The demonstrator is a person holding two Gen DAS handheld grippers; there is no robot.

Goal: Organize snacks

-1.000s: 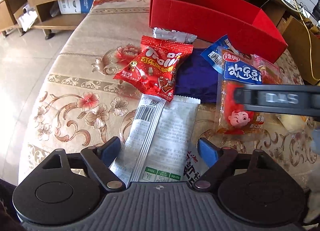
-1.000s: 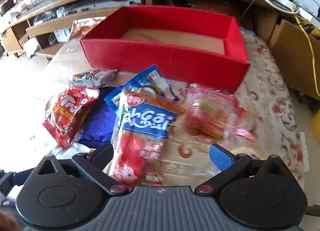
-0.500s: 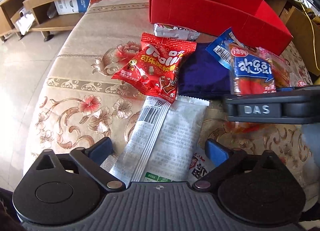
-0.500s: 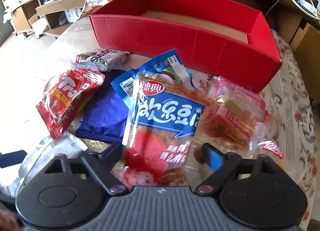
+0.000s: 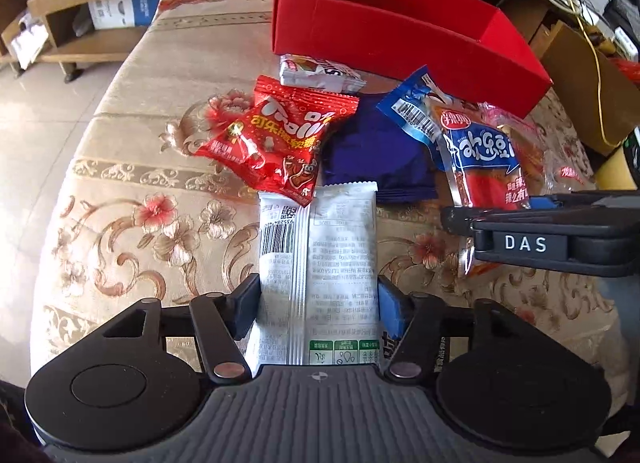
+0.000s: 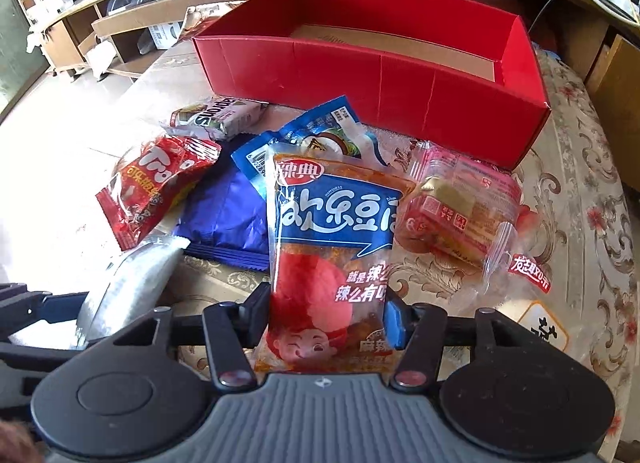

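- Tabletop (image 5: 120,191) under a beige cloth with a floral pattern carries everything; wooden shelving stands beyond its far edge
- Red box (image 6: 360,75), open-topped with a bare brown floor, sits along the far edge of the tabletop, nothing visible inside it
- Left gripper (image 5: 318,297) has its jaws closing on the near end of the white packet (image 5: 320,247), the pads touching both long sides; the packet lies face down, barcode and small print up, reaching away toward the box
- Right gripper (image 6: 326,317) has its jaws closing on the lower part of the blue-banner snack bag (image 6: 332,239), pads against both sides; the bag shows a cartoon face and reddish contents
- Purple packet (image 5: 376,155) lies flat in the middle of the cluster, between the white packet and the box
- Red candy bag (image 5: 280,139) lies to the left of the purple packet, its near corner overlapping the far end of the white packet
- Pink clear-wrapped snack (image 6: 460,207) lies just right of the blue-banner bag, near the box's front wall
- Blue sachet (image 6: 320,131) with a barcode is tucked under the top of the blue-banner bag
- Small silver-white packet (image 6: 216,119) lies just in front of the box's left end
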